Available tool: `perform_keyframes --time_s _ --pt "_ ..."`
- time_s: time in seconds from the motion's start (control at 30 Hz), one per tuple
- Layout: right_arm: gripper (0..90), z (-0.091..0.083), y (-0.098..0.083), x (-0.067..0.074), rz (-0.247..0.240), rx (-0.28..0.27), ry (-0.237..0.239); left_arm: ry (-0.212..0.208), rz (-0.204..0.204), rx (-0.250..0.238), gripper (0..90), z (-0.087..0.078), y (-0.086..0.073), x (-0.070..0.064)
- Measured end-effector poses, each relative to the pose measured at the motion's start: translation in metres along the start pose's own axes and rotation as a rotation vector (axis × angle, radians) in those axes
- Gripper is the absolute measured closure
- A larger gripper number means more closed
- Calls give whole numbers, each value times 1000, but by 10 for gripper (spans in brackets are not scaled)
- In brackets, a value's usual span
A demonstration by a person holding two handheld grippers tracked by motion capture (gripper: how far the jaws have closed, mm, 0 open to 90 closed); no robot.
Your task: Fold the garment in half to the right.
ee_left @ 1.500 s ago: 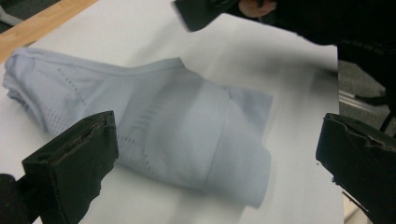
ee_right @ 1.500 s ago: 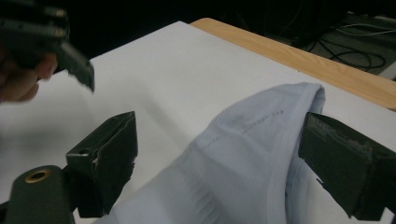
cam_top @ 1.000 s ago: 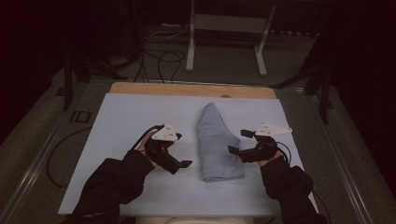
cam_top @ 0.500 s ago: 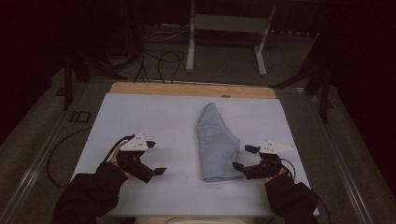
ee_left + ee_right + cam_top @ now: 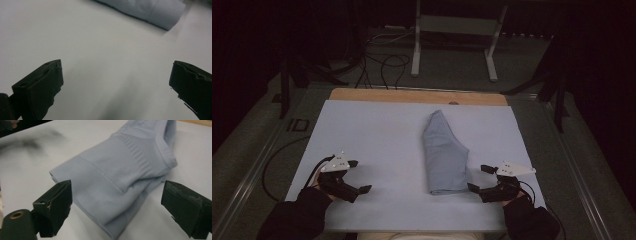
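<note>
Looking down from the high view, I see the folded pale-blue garment [image 5: 443, 155] lying centre-right on the table [image 5: 372, 130], my left tongs [image 5: 354, 176] spread at lower left, well apart from it, my right tongs [image 5: 479, 178] spread just beside its near end. Through the left gripper view, the jaws gape over bare table, the garment at the upper right. Through the right gripper view, the cloth's folded end sits between the jaws; closing carelessly could, I judge, drag the layers and undo the fold.
</note>
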State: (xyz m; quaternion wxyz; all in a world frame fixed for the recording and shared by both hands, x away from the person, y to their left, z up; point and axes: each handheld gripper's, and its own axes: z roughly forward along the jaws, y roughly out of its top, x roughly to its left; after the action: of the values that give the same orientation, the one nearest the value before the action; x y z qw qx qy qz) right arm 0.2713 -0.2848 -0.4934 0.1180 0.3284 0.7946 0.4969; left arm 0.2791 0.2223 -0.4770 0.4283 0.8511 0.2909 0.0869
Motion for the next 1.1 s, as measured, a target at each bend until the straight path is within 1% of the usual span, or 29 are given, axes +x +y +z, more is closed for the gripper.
perform_keyframes --time_s 0.03,0.07,0.1,0.13,0.17,0.2,0.23,0.27,0.3,0.33,0.37,0.4,0.43,0.47,0.5,0.53,0.57,0.6,0.63,0.67,0.7,0.73,0.77,0.8,0.83,0.87,0.93,1.07,1.1 --pt "99 0 0 0 0 0 0 6 -7 0 1 -1 -3 1" --pt "99 -2 -3 0 -2 5 -6 21 -9 11 1 -3 -10 2" --pt "99 -2 -3 0 -2 5 -6 21 -9 11 0 -3 -10 2" --pt "100 -3 -6 1 -4 13 -12 33 -19 19 0 -5 -16 4" --pt "99 -3 -7 1 4 14 -16 33 -19 19 0 -5 -16 4" --pt "100 -4 -9 1 11 19 -17 41 -37 22 0 -8 -22 6" --pt "100 -4 -9 1 11 19 -17 41 -37 22 1 -8 -22 6" --pt "100 -6 -11 1 18 15 -23 52 -53 26 1 -12 -29 7" --pt "100 -6 -12 0 19 12 -29 52 -53 26 1 -12 -29 7" --pt "100 -7 -13 0 19 7 -33 76 -82 26 1 -15 -36 10" --pt "100 -7 -13 0 19 7 -33 76 -82 26 1 -15 -36 10" --pt "100 -10 -14 -1 33 -8 -44 93 -101 27 1 -18 -41 11" --pt "100 -10 -14 -1 33 -8 -44 93 -101 27 1 -18 -41 11" --pt "100 -11 -16 -1 32 -7 -55 105 -115 43 1 -19 -46 13" --pt "100 -11 -16 -1 32 -7 -55 105 -115 43 1 -19 -46 13" --pt "100 -11 -18 -1 32 -5 -63 132 -130 55 1 -18 -50 15" --pt "100 -11 -18 -1 32 -5 -63 132 -130 55 1 -18 -50 15" --pt "100 -10 -18 -1 33 2 -72 161 -139 63 1 -18 -53 16" --pt "100 -10 -18 -1 33 2 -72 161 -139 63 1 -18 -53 16" --pt "100 -8 -18 -3 24 2 -91 203 -149 64 1 -18 -54 16" --pt "100 -8 -18 -3 24 2 -91 203 -149 64 1 -18 -54 16" --pt "107 -6 -19 -5 31 3 -111 260 -159 72 1 -17 -54 15" --pt "107 -6 -19 -5 31 3 -111 260 -159 72 1 -17 -54 15" --pt "108 -4 -19 -7 42 -3 -115 285 -180 64 1 -17 -55 16" --pt "108 -4 -19 -7 42 -3 -115 285 -180 64 1 -17 -55 16" --pt "109 -2 -20 -8 46 11 -121 287 -186 46 1 -17 -55 16" --pt "109 -1 -21 -9 44 18 -117 285 -193 37 1 -17 -55 16" --pt "109 -2 -20 -8 41 13 -113 282 -191 36 1 -15 -56 15" --pt "109 -2 -20 -8 41 12 -112 287 -190 39 1 -15 -56 14"
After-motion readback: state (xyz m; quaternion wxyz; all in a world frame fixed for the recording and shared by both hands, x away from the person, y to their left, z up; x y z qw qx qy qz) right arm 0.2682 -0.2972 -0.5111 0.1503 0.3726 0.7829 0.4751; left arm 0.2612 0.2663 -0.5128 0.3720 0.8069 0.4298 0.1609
